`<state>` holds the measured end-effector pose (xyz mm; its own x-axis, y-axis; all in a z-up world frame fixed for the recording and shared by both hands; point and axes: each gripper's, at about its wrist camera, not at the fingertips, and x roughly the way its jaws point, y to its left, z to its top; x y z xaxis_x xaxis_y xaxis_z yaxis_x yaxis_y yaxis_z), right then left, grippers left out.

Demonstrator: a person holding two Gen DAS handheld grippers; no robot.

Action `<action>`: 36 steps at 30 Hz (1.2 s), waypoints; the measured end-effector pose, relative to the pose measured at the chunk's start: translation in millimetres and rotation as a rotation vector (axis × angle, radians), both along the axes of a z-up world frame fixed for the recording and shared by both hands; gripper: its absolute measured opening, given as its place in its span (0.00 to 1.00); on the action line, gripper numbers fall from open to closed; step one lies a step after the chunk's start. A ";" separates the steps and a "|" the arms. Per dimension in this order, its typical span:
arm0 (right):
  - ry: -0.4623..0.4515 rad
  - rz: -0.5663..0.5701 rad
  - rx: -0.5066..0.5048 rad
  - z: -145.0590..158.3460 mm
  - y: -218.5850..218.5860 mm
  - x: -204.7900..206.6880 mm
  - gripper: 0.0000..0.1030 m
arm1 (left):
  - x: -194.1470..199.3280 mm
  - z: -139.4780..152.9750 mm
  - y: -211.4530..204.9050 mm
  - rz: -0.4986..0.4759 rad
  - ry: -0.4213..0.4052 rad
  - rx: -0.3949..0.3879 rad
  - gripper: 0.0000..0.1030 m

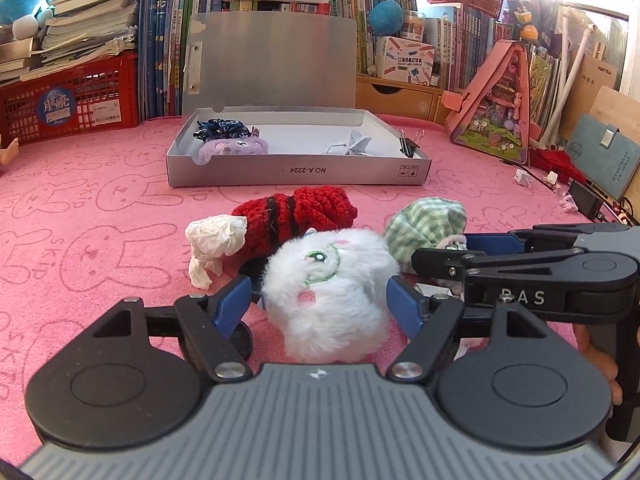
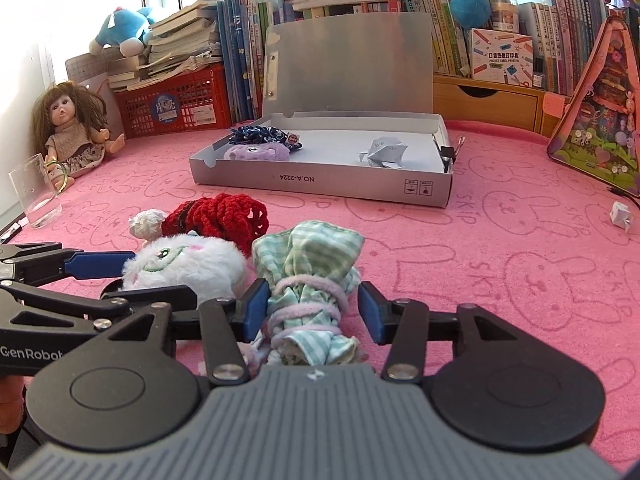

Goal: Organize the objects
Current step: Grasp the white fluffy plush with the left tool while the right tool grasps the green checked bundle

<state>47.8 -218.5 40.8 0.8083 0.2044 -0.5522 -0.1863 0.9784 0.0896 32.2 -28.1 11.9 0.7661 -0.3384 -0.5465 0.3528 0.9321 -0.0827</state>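
Both grippers are sitting released on the pink surface, the left gripper (image 1: 322, 300) with its jaws straddling the plush (image 1: 328, 292), the right gripper (image 2: 308, 308) around the bundle (image 2: 308, 280) (neither pinched), so closing together risks the crowded arms colliding short of the box (image 1: 298, 168).

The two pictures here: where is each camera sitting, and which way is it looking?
Left wrist view: rides the left gripper, looking forward and down at the white plush between its blue pads; the right gripper enters at right.
Right wrist view: rides the right gripper, straddling the green checked bundle; the left gripper enters at left.
Shared: the grey box, red crochet piece, pink mat.
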 end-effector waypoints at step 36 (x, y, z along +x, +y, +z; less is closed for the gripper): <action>-0.005 0.004 -0.071 -5.1 11.0 -6.9 0.43 | -3.4 -11.4 -22.0 0.037 -0.068 0.124 0.66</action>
